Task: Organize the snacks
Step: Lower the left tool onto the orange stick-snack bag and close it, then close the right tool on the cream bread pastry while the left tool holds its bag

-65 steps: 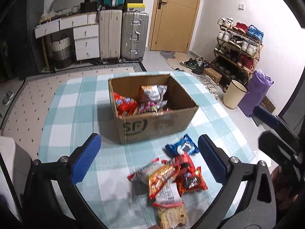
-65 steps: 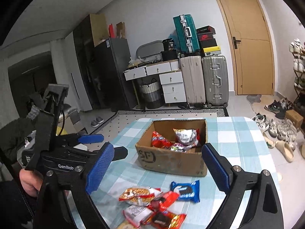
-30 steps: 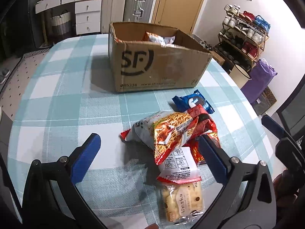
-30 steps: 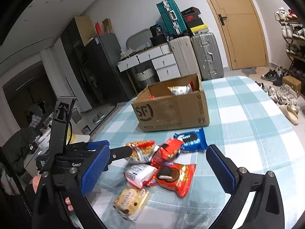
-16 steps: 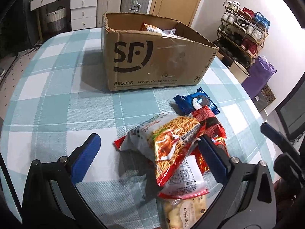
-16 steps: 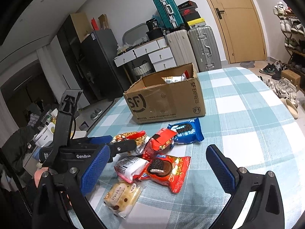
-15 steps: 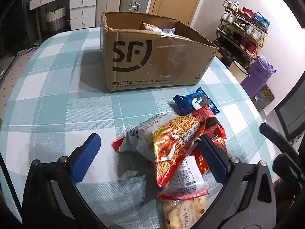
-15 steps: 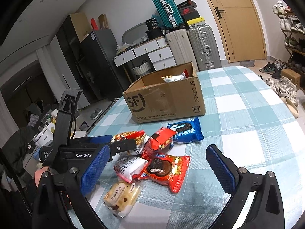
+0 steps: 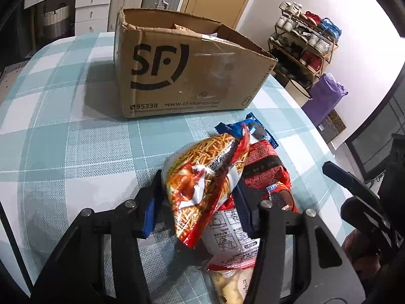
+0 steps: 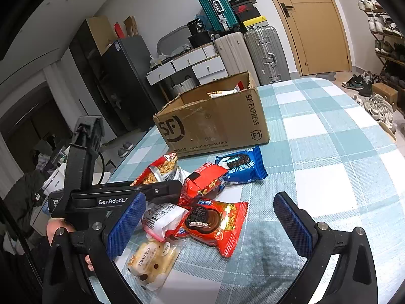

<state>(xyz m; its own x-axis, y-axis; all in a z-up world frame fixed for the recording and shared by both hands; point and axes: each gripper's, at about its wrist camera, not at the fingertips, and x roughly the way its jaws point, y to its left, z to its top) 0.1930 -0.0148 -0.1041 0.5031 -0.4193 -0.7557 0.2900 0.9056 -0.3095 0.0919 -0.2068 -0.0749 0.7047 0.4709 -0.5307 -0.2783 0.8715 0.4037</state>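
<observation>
Now the left gripper (image 9: 200, 202), wide open a moment ago, is clamping the crinkly orange-and-red noodle snack bag (image 9: 202, 177), readying it for the brown cardboard box (image 9: 187, 76), while the right gripper (image 10: 210, 224) is hanging open.

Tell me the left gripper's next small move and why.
Probably lift the noodle snack bag straight up, then carry it toward the SF cardboard box. The left gripper is shut on the bag, which still lies against the other packets on the checked tablecloth. The box is open-topped, with snacks already inside. The right gripper is open and holds nothing.
</observation>
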